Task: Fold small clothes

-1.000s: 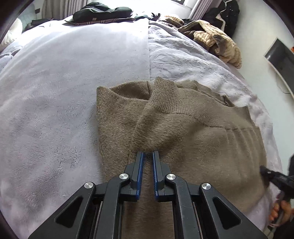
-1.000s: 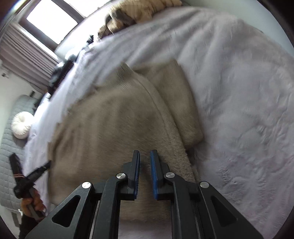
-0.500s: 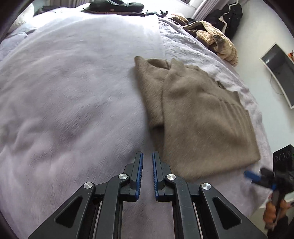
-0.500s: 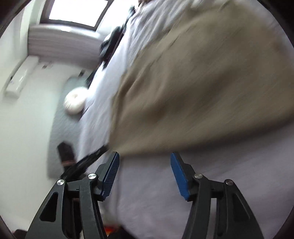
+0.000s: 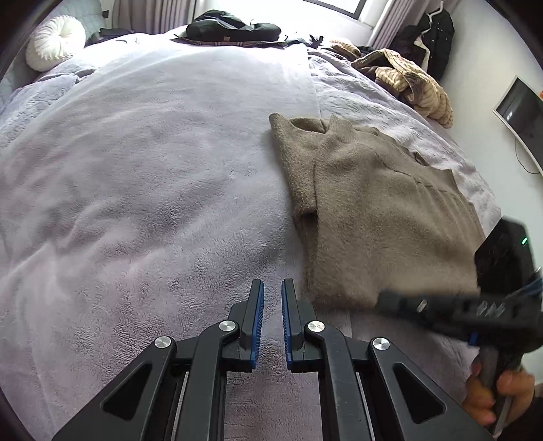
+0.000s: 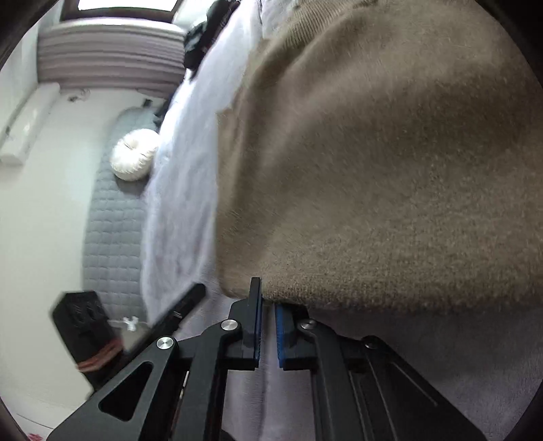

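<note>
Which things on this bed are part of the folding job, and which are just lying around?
Part of the job:
- brown sweater, lying on the lilac blanket
- right gripper, at its near hem
- left gripper, shut over bare blanket

Lying about:
- round white cushion
- black garment
- tan striped clothing

Brown sweater (image 5: 380,210), lilac blanket (image 5: 152,190)
</note>
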